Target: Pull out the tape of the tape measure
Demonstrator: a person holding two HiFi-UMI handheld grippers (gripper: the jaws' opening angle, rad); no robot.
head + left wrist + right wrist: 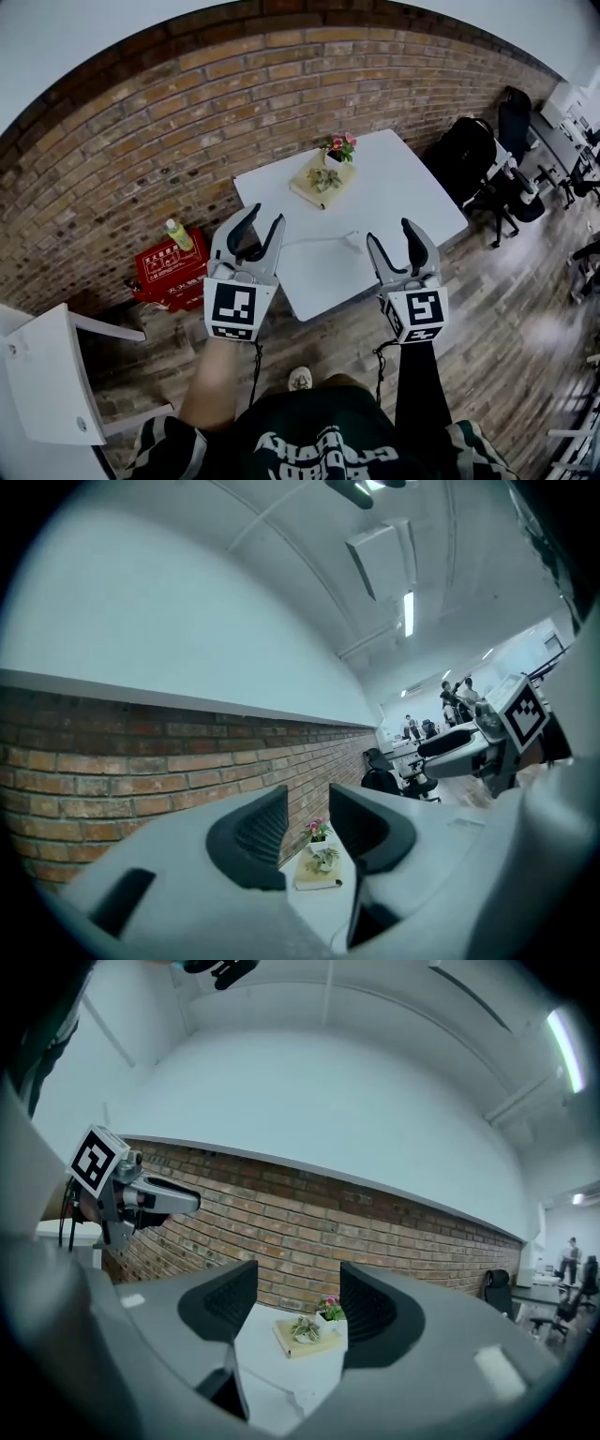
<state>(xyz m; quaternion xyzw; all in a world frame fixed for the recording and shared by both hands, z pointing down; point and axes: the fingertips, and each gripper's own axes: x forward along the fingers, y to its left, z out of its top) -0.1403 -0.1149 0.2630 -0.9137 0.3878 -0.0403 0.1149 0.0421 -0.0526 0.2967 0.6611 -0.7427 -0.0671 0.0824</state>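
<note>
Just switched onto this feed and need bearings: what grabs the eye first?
The left gripper and right gripper are held up before a white table, jaws apart with nothing between them. Toward the table's far edge, a book carries small potted flowers; a brick wall runs behind.

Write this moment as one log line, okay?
left gripper: open, empty | right gripper: open, empty | both: in air near white table

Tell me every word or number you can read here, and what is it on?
Red box: yellow print, too small to read.
Shirt: big white letters, upside down and cut off, not readable.
Bottle: label too small to read.
Left marker cube, right marker cube: black-and-white square patterns, no words.
</note>
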